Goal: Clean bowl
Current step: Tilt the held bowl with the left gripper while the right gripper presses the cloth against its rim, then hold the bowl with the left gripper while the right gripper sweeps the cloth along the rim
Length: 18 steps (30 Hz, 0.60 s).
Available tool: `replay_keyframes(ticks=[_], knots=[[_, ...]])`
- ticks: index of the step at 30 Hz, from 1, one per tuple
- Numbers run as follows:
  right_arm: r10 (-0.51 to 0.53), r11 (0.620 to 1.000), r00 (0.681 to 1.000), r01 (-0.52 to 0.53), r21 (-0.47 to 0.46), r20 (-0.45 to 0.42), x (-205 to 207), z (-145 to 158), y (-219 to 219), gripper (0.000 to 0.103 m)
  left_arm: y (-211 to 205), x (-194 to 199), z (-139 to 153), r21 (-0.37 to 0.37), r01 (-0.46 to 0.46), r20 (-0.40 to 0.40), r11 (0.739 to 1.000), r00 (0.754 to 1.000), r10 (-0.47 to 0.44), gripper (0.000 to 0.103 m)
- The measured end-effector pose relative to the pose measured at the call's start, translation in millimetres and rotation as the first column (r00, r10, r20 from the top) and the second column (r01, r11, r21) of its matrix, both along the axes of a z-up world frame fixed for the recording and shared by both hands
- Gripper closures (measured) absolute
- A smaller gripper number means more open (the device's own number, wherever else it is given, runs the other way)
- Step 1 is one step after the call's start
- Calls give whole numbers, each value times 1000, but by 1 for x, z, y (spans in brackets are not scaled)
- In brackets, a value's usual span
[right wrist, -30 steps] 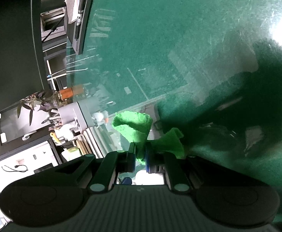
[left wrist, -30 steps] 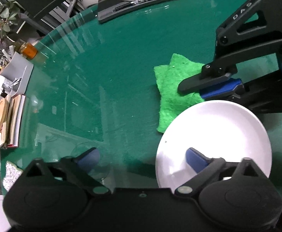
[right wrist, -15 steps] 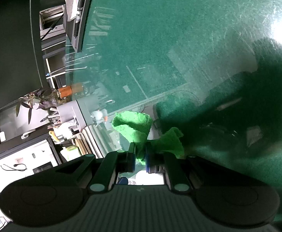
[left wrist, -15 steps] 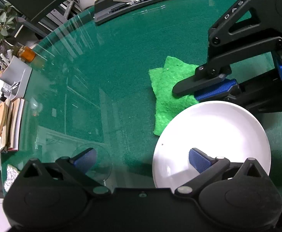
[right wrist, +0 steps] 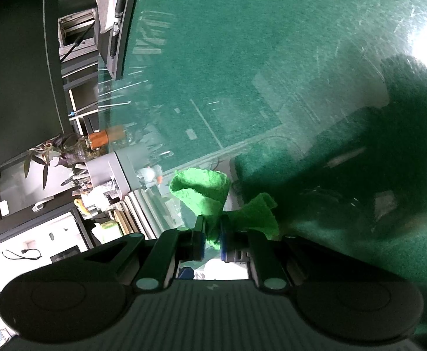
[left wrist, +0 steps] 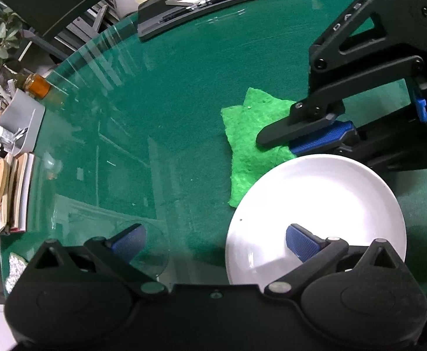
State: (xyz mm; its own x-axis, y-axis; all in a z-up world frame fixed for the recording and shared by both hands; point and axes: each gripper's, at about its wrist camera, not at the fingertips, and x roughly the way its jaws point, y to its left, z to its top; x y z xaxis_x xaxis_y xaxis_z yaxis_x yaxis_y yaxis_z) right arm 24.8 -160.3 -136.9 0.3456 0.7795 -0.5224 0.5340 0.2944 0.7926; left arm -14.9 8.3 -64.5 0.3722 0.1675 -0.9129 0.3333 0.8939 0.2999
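Under the left wrist camera, the left claw [left wrist: 213, 239] stands spread wide, one blue pad over the white bowl [left wrist: 315, 219] and the other over bare green tabletop [left wrist: 155, 87], gripping nothing. The bowl sits on the tabletop, its far rim overlapping the green cloth [left wrist: 248, 134], which the right claw [left wrist: 301, 134] pinches just beyond. If the cloth is pulled while the bowl is unheld, the bowl will likely slide on the glossy surface or tip.

In the right wrist view, the right claw [right wrist: 212, 235] is pressed together on a bunched fold of the cloth [right wrist: 204, 196]. Only a small fold is caught, so a hard scrub could tug it free.
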Motion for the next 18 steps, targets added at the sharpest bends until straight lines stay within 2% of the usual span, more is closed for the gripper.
replay_keyframes(ticks=[2, 4, 8, 10, 11, 12, 13, 14, 15, 18], knots=[[0, 1000, 1000, 0, -1, 0, 0, 0, 0, 92, -3, 0, 2, 17, 21, 3, 1000, 1000, -21, 1], [2, 1000, 1000, -2, -4, 1, 1, 1, 0, 92, -3, 2, 3, 4, 33, -15, 999, 999, -32, 0], [2, 1000, 1000, -2, -5, 4, 1, 1, -1, 92, 5, 10, 6, -84, -19, -75, 996, 997, 12, 2], [3, 1000, 1000, -3, -7, 5, 1, 2, -1, 92, 11, 9, 15, -105, -42, -39, 994, 999, 38, 13], [3, 1000, 1000, -3, -8, 6, 1, 2, -1, 92, 12, 8, 18, -109, -37, -27, 993, 999, 34, 28], [1, 1000, 1000, -1, -8, 8, 1, 2, -2, 92, 13, 7, 21, -112, -30, -19, 993, 999, 28, 49], [-1, 1000, 1000, 1, -9, 9, 0, 3, -3, 92, 14, 6, 21, -137, -13, -32, 991, 999, 9, 57], [-3, 1000, 1000, 4, -10, 11, 0, 3, -4, 92, 15, 4, 22, -175, -5, -45, 984, 999, -3, 71], [-6, 1000, 1000, 6, -11, 14, 0, 4, -5, 92, 15, 3, 23, -189, 0, -47, 982, 999, -9, 74], [-17, 1000, 999, 17, -11, 28, -5, 8, -14, 92, 11, -2, 26, -168, 85, -6, 982, 996, -87, 75]])
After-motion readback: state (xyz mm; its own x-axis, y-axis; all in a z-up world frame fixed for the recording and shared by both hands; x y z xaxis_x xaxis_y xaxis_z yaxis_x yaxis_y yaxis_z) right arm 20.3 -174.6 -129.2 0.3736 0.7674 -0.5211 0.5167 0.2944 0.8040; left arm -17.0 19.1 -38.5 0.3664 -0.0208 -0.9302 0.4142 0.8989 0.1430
